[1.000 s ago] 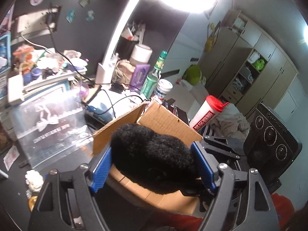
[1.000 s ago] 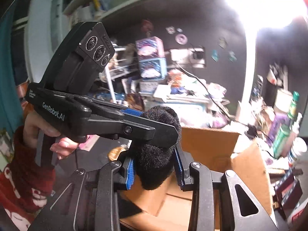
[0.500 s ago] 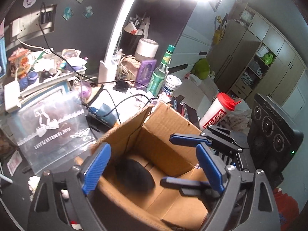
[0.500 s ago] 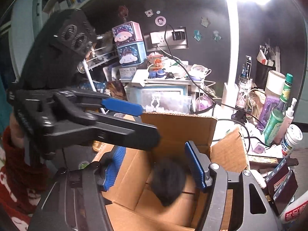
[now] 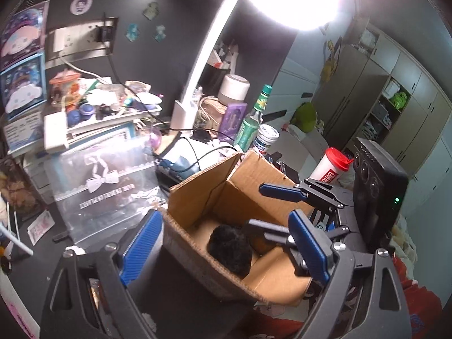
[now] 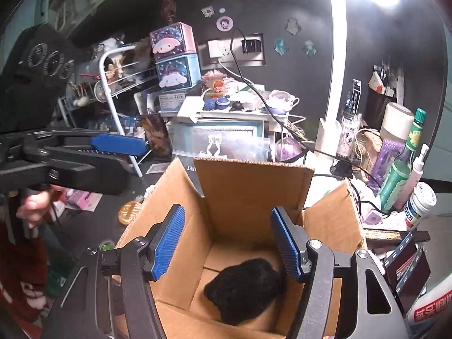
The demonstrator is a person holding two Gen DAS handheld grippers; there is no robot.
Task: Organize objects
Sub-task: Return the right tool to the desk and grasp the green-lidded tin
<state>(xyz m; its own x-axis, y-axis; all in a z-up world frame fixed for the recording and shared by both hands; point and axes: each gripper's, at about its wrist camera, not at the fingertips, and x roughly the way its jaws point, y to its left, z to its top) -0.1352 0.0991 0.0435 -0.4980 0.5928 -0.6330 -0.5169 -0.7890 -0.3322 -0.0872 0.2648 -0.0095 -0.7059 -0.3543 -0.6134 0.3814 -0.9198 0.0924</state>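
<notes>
My left tool [image 5: 223, 251] sits wide open with nothing between its blue pads [image 5: 141, 250], one pad outside the near wall of the box [image 5: 195, 206] and the other above its inside. My right tool [image 6: 227, 243] is also spread wide and grips nothing, its pads [image 6: 168, 243] hanging over the open top of the same box [image 6: 248, 186]. In the left view I can see the right tool [image 5: 275, 212] reaching in from the right over the box's far corner; in the right view the left tool [image 6: 113, 152] comes in from the left, level with the box's rim, with my hand [image 6: 34, 203] on its handle.

Below both tools, a black furry lump [image 6: 244, 291] lies loose on the cardboard floor of the box, touching neither tool. From the left view the lump [image 5: 230, 248] rests near the middle of the floor. The box flaps stand upright.

The box stands on a dark, cluttered table [image 6: 93, 220]. Just left of it lies a gold disc [image 6: 128, 212] and a clear plastic sleeve [image 5: 107, 186] printed with a white bow. To the right of the box stand a green bottle [image 6: 401, 169], a white jar [image 6: 421, 200] and a white cup with a red lid [image 5: 332, 166].

Farther back is a white lamp post [image 5: 203, 65], a heap of small trinkets on a shelf, and two cartoon storage cubes [image 6: 175, 56] stacked against the black wall. Wardrobes [image 5: 389, 104] line the far right of the room.
</notes>
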